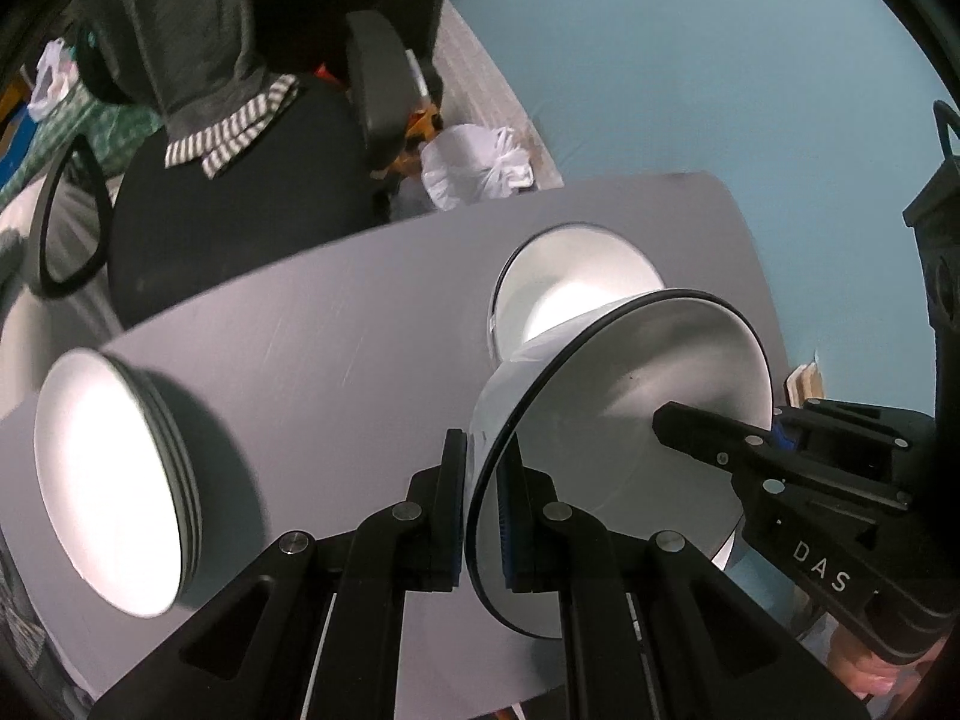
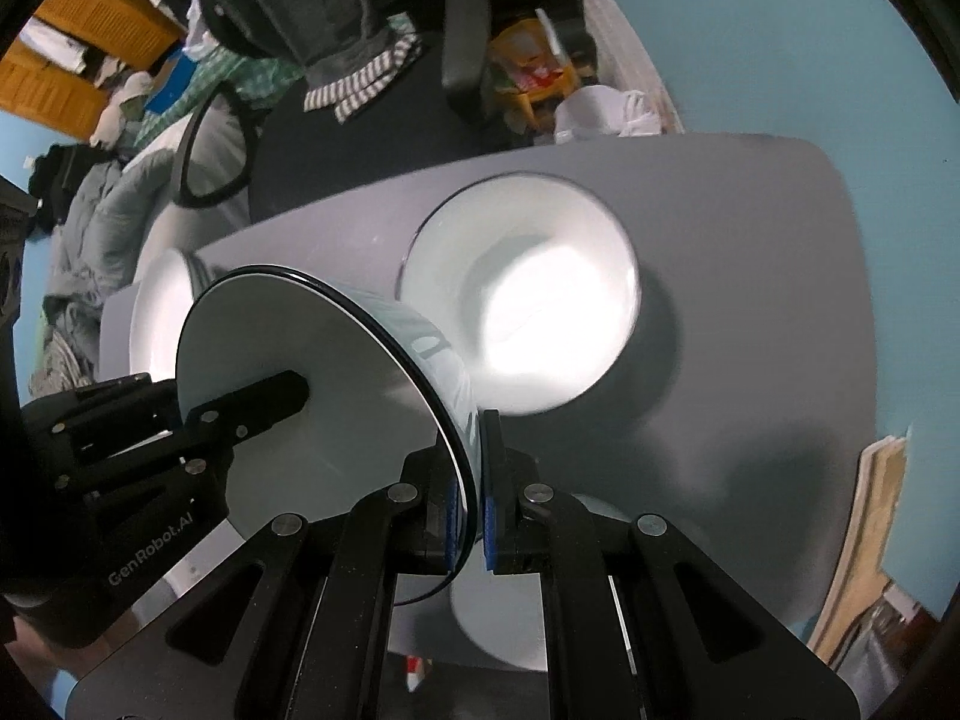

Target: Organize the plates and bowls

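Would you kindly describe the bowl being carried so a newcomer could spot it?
Above the grey table, both grippers clamp opposite rims of one white bowl. Unlike the bowl and the plate stack resting on the table, it is lifted, tilted and has a thin dark rim.

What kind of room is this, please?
Probably a lived-in bedroom or home study, not a kitchen: a black office chair stands behind the grey table, with heaped clothes and blue walls around.

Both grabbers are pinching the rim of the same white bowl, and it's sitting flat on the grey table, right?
Not flat: the bowl is lifted and tilted above the table, as the left wrist view shows. Both the left gripper and right gripper do pinch its rim.
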Demonstrator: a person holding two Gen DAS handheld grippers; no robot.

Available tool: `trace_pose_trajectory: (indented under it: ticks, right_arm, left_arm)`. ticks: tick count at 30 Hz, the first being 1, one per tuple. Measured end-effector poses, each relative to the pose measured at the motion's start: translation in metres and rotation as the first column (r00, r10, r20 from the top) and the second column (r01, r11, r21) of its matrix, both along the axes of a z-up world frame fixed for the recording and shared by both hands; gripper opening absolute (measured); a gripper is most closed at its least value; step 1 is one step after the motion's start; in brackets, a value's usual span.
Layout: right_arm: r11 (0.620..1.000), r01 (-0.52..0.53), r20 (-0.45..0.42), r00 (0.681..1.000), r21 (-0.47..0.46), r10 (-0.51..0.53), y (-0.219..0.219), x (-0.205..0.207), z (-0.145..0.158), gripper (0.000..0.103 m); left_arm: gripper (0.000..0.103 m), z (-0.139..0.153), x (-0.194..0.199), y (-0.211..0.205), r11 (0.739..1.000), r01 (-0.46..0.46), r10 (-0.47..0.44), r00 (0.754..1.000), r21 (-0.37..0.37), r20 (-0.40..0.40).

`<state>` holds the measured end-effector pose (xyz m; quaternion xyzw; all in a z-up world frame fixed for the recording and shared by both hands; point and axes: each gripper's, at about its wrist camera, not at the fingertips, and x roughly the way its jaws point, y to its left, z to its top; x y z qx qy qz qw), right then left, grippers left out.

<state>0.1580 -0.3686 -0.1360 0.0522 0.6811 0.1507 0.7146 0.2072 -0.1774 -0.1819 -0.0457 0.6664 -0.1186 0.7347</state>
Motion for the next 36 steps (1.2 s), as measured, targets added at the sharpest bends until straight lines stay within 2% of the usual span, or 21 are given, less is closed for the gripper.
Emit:
trace_pose_trajectory:
  ticks: [7,16,24,34,36]
  right_arm:
    - [1.0,0.011,0.005,1.0,-0.026,-0.01,-0.014,0.024,-0.004,0.006]
    - [0.999,0.021,-0.041,0.999,-0.028,-0.022,-0.03,0.046,-0.022,0.006]
    - [0.999,0.006,-0.075,0.997,-0.041,-0.009,-0.034,0.055,-0.035,0.006]
    - [0.999,0.015,-0.1,0.995,-0.032,-0.018,-0.035,0.06,-0.039,0.007]
    - [0.999,0.018,-0.1,0.995,-0.032,-0.021,-0.034,0.06,-0.039,0.009]
  left_arm:
    - [0.009,-0.011,0.028,-0.014,1.0,0.009,-0.009,1.0,-0.009,-0.007]
    - [0.009,-0.029,0.049,-0.032,1.0,0.011,-0.01,0.999,0.009,-0.04]
    - [0.009,-0.042,0.052,-0.039,0.999,0.022,-0.02,0.997,0.023,-0.069]
    - [0.009,-0.048,0.053,-0.035,1.0,-0.015,0.012,0.994,-0.02,-0.113]
    - [0.012,-0.048,0.054,-0.036,1.0,-0.019,0.017,0.992,-0.021,-0.125]
